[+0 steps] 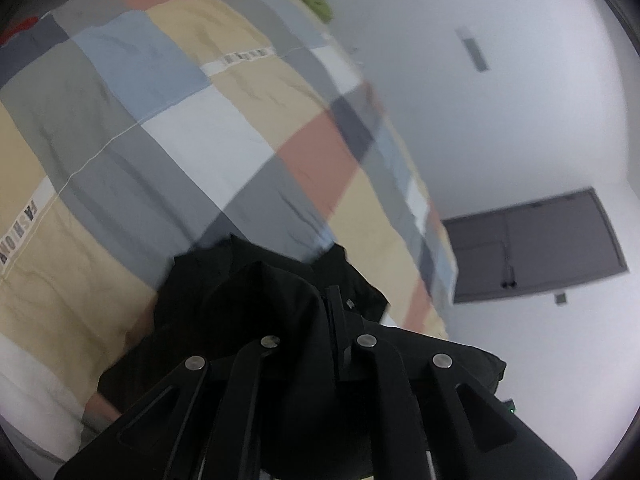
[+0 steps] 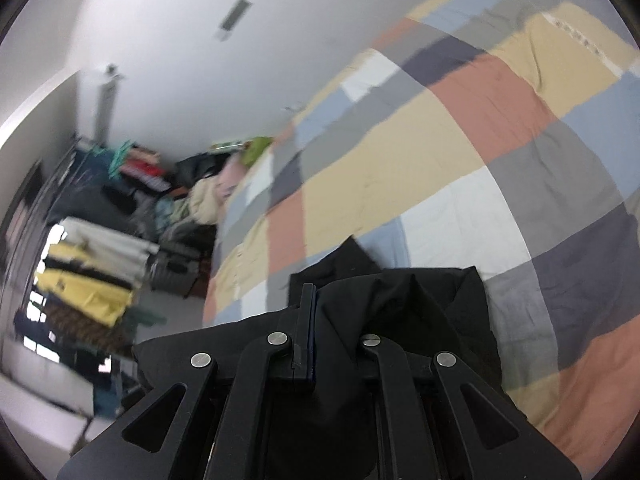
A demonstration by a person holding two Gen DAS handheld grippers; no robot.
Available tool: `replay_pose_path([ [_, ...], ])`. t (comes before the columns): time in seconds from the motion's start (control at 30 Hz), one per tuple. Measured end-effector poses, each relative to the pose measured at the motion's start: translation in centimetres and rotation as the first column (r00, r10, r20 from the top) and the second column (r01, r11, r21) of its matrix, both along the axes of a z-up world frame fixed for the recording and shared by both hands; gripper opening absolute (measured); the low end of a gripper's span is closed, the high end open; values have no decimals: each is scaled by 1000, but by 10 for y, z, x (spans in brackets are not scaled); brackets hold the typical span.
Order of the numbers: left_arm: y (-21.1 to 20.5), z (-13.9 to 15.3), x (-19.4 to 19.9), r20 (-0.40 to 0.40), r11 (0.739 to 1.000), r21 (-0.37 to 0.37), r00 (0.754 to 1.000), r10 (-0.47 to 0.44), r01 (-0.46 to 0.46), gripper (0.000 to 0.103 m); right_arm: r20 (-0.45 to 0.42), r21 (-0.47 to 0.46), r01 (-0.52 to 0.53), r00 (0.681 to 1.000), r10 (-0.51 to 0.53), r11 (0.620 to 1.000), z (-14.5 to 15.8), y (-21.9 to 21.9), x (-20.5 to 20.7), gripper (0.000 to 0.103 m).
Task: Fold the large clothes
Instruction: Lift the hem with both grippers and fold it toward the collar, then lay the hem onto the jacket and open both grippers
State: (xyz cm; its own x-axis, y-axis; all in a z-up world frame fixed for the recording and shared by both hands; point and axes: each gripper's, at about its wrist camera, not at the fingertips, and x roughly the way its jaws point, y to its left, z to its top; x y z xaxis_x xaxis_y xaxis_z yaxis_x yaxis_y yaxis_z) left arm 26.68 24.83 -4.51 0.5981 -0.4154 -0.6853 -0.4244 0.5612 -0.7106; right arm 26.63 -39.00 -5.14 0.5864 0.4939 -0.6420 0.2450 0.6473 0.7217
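A black garment (image 1: pixel 256 304) hangs bunched over my left gripper (image 1: pixel 330 300), whose jaws are shut on the cloth and lifted above a bed with a patchwork quilt (image 1: pixel 168 120). The same black garment (image 2: pixel 400 312) drapes over my right gripper (image 2: pixel 310 300), also shut on a fold of it. Cloth hides most of one finger in each view. The quilt (image 2: pixel 460 140) fills the right of the right wrist view.
A dark wall-mounted TV (image 1: pixel 536 244) hangs on the white wall. Piles of clothes (image 2: pixel 100 264) and bags (image 2: pixel 196 172) crowd the floor beside the bed's far side. A green item (image 1: pixel 318 0) lies at the bed's far end.
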Motion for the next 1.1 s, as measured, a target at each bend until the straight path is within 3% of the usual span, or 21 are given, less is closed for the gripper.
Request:
replay_pose_path([
  [0.27, -13, -73, 73, -152, 996, 63, 986, 70, -62, 10, -179, 11, 100, 979, -96, 995, -73, -11, 48, 6],
  [0.57, -22, -137, 129, -273, 995, 102, 962, 27, 1, 10, -267, -28, 108, 957, -111, 994, -127, -17, 80, 6],
  [0.9, -31, -157, 163, -368, 989, 143, 930, 8, 48, 11, -305, 20, 117, 946, -105, 993, -165, -20, 96, 6],
  [1.1, -27, -151, 150, -373, 992, 123, 928, 27, 21, 11, -277, 48, 89, 958, -73, 995, -153, -21, 88, 9],
])
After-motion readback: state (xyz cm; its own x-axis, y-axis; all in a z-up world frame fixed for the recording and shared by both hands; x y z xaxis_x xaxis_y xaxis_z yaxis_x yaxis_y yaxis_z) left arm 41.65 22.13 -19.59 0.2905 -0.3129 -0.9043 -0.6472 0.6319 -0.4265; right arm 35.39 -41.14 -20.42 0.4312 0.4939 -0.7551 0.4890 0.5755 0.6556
